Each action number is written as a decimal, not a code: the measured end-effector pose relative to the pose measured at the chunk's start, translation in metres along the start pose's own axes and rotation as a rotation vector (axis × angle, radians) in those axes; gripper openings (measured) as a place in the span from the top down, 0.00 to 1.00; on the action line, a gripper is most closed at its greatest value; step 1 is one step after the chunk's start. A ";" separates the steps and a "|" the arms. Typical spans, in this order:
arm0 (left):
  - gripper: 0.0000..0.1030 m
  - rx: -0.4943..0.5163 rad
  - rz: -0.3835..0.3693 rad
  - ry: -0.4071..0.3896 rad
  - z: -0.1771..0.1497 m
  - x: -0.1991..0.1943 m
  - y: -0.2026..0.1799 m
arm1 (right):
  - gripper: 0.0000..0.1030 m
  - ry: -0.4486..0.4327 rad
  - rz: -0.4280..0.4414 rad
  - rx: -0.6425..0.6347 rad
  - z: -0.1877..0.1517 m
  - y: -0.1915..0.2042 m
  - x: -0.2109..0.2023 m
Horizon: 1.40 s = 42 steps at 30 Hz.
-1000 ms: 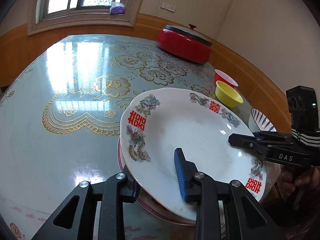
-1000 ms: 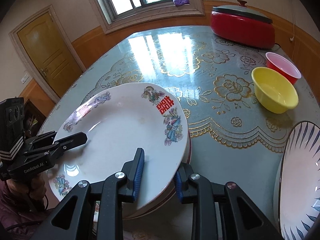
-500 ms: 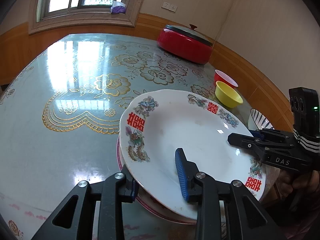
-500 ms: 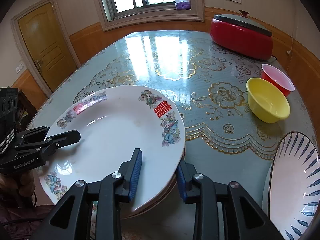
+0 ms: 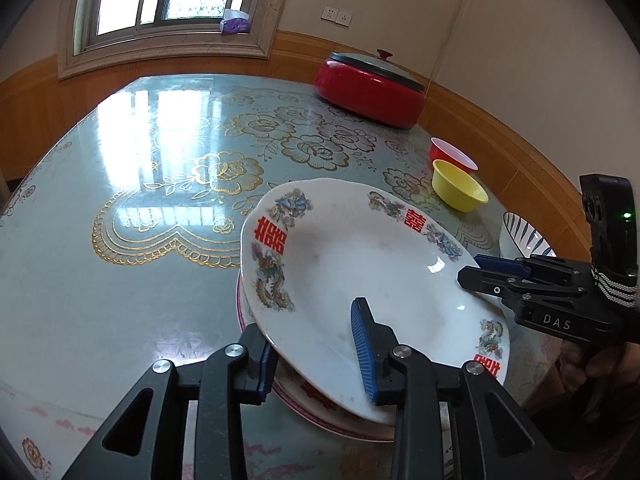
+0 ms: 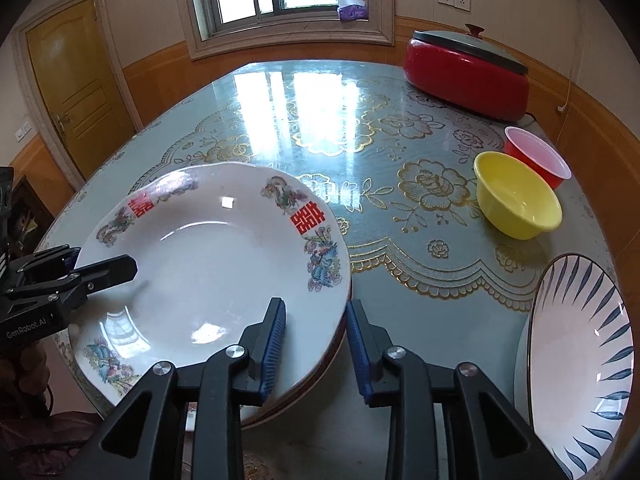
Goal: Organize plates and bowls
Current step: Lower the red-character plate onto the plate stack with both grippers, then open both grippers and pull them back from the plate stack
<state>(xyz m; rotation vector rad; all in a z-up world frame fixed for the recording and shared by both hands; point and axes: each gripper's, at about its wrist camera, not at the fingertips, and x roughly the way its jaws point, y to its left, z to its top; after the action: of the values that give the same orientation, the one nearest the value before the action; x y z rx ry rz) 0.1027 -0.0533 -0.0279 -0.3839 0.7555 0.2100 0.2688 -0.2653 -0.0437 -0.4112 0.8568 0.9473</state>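
A white plate with red characters and dragon motifs hangs tilted between both grippers. My left gripper is shut on its near-left rim, one blue pad on top and one beneath. At the opposite rim my right gripper is shut on it the same way. Directly under it a second, pink-rimmed plate lies on the table, mostly hidden.
The glossy floral table carries a yellow bowl and a red bowl at the right. A blue-striped dish sits near the right edge. At the far side stands a red lidded pot.
The right wrist view has tipped upward a little, showing more of the window and wall. The plate stays gripped at both rims, and the left view is nearly unchanged.
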 end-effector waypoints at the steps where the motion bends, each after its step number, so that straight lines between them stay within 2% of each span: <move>1: 0.68 0.003 0.004 -0.001 -0.001 -0.001 -0.001 | 0.70 0.001 0.000 -0.002 -0.001 0.000 0.000; 6: 0.66 -0.016 -0.010 -0.001 -0.002 -0.005 0.003 | 0.70 -0.004 0.011 0.017 -0.002 -0.001 -0.004; 12: 0.65 -0.039 -0.015 -0.007 -0.005 -0.015 0.008 | 0.70 -0.026 0.062 0.104 -0.001 -0.009 -0.013; 14: 0.64 -0.043 -0.013 -0.012 -0.006 -0.017 0.008 | 0.70 -0.034 0.081 0.095 0.000 -0.009 -0.014; 15: 0.64 -0.045 -0.012 -0.014 -0.007 -0.018 0.008 | 0.70 -0.024 0.065 0.096 -0.001 -0.008 -0.011; 18: 0.57 -0.054 0.023 -0.004 -0.008 -0.020 0.011 | 0.68 -0.017 0.075 0.088 -0.002 -0.005 -0.009; 22: 0.57 -0.085 0.025 -0.012 -0.013 -0.025 0.018 | 0.68 -0.054 0.095 0.097 0.003 -0.005 -0.017; 25: 0.57 -0.100 0.025 -0.020 -0.014 -0.027 0.019 | 0.67 -0.045 0.066 0.073 0.003 0.000 -0.013; 33: 0.55 -0.134 0.068 -0.051 -0.010 -0.035 0.020 | 0.67 -0.050 0.093 0.084 0.002 -0.004 -0.015; 42: 0.54 -0.139 0.093 -0.025 0.003 -0.024 0.005 | 0.66 -0.046 0.130 0.128 0.012 -0.010 -0.018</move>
<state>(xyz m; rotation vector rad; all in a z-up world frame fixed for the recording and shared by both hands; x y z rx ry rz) 0.0858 -0.0482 -0.0103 -0.4776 0.7374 0.3552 0.2774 -0.2731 -0.0231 -0.2250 0.9044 1.0116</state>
